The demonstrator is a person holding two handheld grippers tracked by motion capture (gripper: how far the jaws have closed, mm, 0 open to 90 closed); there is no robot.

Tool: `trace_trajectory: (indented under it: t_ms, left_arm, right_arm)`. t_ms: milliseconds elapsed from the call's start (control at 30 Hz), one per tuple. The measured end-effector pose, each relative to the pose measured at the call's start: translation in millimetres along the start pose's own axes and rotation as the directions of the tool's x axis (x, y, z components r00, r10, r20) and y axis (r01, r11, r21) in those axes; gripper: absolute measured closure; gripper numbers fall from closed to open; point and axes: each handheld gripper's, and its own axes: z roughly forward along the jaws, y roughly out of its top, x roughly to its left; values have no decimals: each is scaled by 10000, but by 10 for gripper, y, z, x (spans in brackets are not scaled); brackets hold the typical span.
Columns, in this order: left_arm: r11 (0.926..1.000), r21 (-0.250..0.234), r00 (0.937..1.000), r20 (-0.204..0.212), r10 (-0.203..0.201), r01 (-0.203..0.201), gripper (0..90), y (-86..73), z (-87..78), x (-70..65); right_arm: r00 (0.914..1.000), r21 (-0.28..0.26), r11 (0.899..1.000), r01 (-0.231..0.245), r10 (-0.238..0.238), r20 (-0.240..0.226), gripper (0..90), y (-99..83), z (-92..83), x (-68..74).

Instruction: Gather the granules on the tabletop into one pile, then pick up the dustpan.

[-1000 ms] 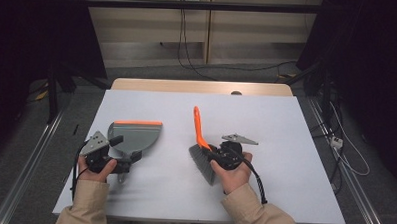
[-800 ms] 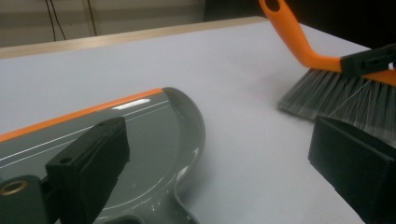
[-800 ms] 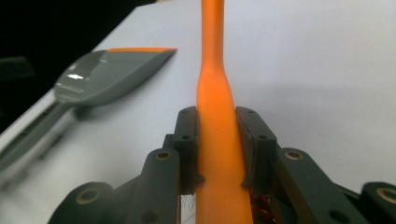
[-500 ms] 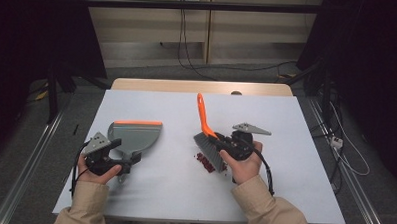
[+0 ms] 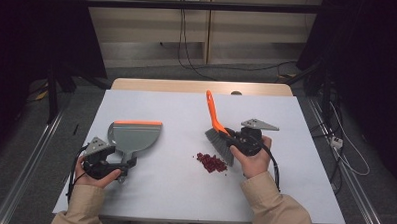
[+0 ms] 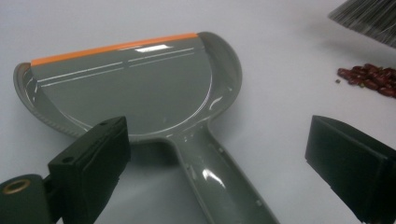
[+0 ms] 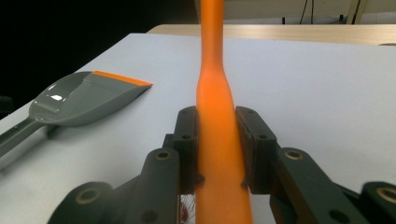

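White laminate covers the worktop point(image 5: 293, 195), and on it we have three things to deal with. Largest is the grey dustpan point(image 5: 134, 135) with its orange lip, lying flat at about nine o'clock from the worktop's middle, lip pointing to twelve. Next is the brush point(image 5: 217, 135): orange handle rising toward twelve, grey bristles hanging just beside the beans on their two o'clock side. Smallest is the heap of red beans point(image 5: 211, 162), a little to the five o'clock side of centre, well apart from the dustpan.

Our right gripper point(image 7: 217, 135) is clenched on the brush handle, one finger on either side of the orange shaft. Our left gripper point(image 6: 215, 158) sits at the dustpan's handle; its fingers point(image 6: 93, 163) stand wide, released, with the handle running between them and untouched by the pads.

We judge the step in hand to be the set-up for sweeping: brush gripped and poised, the dustpan not yet taken.

Next, we think, the left fingers need to clamp the dustpan handle and slide the lip round to face the beans, touching the worktop. Then the brush must drop until the bristles meet the worktop on the beans' far side and draw toward nine o'clock. Beans roll, so short, gentle strokes should serve.
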Motion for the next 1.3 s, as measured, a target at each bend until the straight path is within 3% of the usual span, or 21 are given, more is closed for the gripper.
trace_trajectory:
  t_ms: [200,400,633,733,833,933,1167,1233,1300]
  left_arm:
    - [9988,487,9996,-269,-41,54,78,-30,35,29]
    - [9957,918,9967,-811,-50,125,109,-77,31,102]
    - [9942,992,9944,-1010,-319,420,170,-83,-13,204]
    - [9940,988,9949,-934,-377,470,266,-71,-20,285]
    - [9947,944,9981,-514,-351,398,409,-23,3,312]
    - [9894,1426,9993,-312,-221,263,433,32,81,283]
    - [9756,2182,9982,-594,-111,238,523,101,279,246]
    - [9714,2371,9982,-604,18,126,619,102,323,241]
    - [9727,2321,9980,-629,77,71,627,105,325,246]
  right_arm:
    - [9999,50,9999,147,-147,22,716,-28,6,-45]
    - [9999,18,9999,118,-118,12,716,-25,-13,-79]
    - [9998,-26,9998,185,-185,38,716,-17,-63,-110]
    - [9999,-48,9999,143,-143,13,716,-15,-72,-131]
    - [9998,-35,9998,186,-186,65,716,-10,-84,-134]
    - [9998,-30,9998,189,-189,34,716,-10,-87,-130]
    - [9997,44,9997,244,-244,71,715,-11,-89,-123]
    - [9996,74,9996,258,-259,121,716,-14,-94,-137]
    - [9996,109,9996,245,-246,137,716,-18,-100,-150]
